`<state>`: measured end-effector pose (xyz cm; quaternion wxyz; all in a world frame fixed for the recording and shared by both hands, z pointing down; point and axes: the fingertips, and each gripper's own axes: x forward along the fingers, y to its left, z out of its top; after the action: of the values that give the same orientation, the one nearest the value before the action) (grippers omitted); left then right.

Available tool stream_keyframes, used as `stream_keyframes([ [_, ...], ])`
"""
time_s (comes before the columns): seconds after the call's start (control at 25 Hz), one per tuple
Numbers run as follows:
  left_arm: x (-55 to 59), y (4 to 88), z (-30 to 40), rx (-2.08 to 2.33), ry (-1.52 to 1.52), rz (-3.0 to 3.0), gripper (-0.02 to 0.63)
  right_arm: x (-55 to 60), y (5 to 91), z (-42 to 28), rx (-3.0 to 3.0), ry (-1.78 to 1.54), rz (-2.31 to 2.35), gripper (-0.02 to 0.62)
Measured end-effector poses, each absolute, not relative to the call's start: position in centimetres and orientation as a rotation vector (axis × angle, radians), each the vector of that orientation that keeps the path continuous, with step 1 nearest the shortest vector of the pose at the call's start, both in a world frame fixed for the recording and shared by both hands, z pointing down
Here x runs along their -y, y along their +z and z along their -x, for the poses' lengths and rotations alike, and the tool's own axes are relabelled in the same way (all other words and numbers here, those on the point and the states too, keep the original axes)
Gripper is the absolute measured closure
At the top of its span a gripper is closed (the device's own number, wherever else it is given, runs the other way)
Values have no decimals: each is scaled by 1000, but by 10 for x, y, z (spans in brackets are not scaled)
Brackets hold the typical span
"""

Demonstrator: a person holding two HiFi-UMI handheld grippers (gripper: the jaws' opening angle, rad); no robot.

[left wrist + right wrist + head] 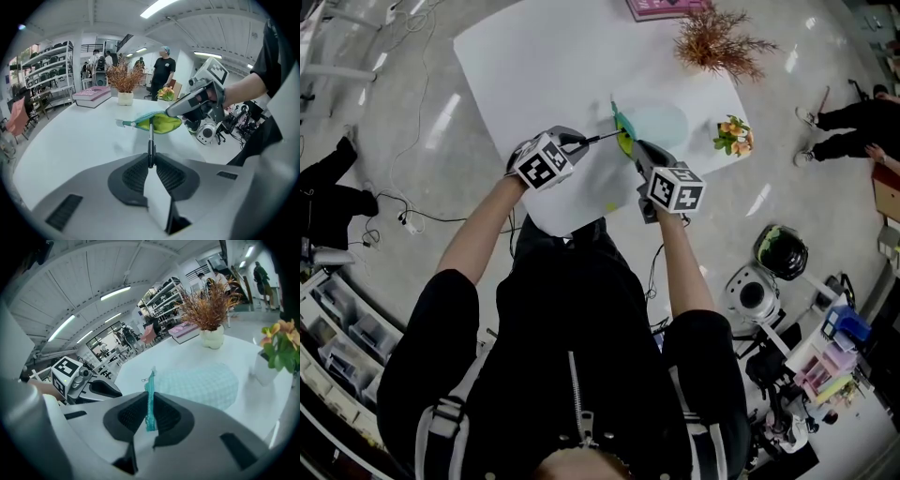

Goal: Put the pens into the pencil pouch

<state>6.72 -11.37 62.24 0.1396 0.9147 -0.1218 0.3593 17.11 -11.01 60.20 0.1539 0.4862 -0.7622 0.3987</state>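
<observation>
My right claw (150, 401) pinches the pencil pouch (159, 123) by its teal zip edge and holds it above the worktop (534, 66), at the centre of the head view. With only one lip held, the mouth may sag shut or swing away if it is nudged. My left claw (151, 157) is clamped on the tail of a thin pen (151, 138), whose tip is at the yellow-green mouth. Held so far back, the pen may pivot, miss and drop.

A pale mat (201, 383) lies beyond the pouch. A dried plant (712, 39) and a pink book (661, 7) sit at the top of the head view, with small flowers (733, 136) at the right. None of them blocks the way.
</observation>
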Motion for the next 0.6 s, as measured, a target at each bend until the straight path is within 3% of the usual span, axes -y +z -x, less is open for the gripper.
stream_keyframes([
  [0.6, 135, 613, -103, 411, 1031, -2637, 535, 111, 598, -170, 2181, 1126, -1415, 549],
])
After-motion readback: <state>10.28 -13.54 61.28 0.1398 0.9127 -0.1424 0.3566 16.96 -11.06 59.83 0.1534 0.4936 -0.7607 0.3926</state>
